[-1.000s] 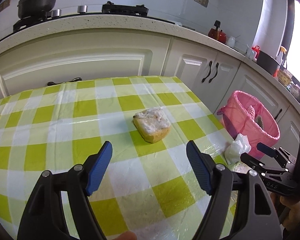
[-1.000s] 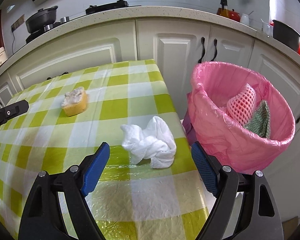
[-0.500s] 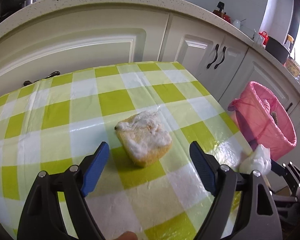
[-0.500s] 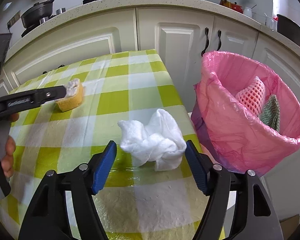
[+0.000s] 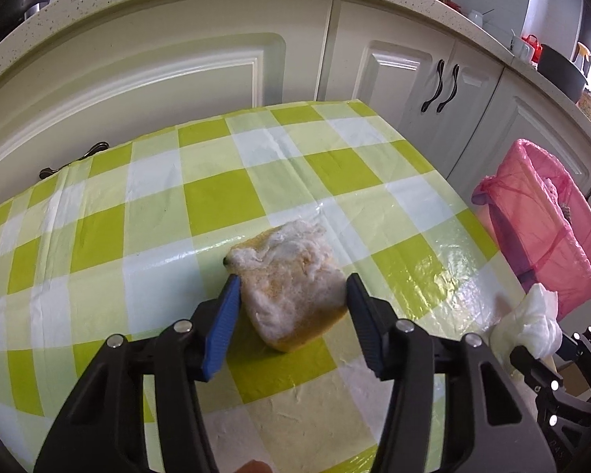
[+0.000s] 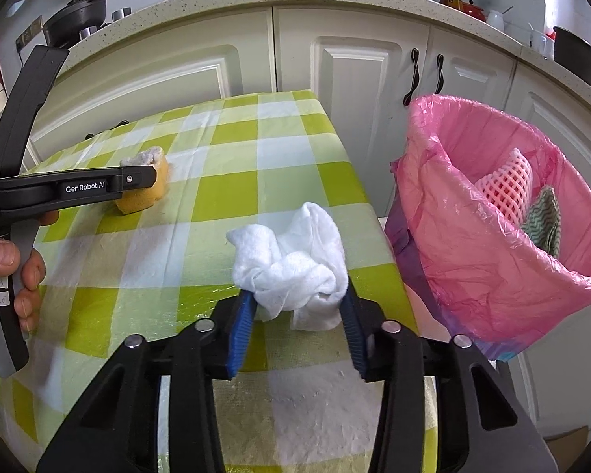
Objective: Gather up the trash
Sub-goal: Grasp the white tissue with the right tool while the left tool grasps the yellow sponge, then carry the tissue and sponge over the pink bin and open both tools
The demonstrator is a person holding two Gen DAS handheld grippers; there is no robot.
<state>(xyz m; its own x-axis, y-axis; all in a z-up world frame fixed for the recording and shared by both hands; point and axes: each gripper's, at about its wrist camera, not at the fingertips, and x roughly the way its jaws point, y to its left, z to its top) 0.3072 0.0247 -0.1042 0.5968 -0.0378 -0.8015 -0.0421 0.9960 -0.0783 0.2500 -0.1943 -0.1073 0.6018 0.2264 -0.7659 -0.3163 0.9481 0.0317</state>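
Showing only rightward: netted foam [image 6: 506,185] binned.

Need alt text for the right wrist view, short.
The right gripper pinches a crumpled white tissue on a green-checked table, its jaws having just been closing. A pink-lined bin stands right; the left gripper reaches a yellow sponge.

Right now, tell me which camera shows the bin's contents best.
The right wrist view: it looks into the pink-lined bin, showing a pink foam net and a green patterned cloth. The left wrist view shows the bin side-on at the frame's right edge, contents barely visible.
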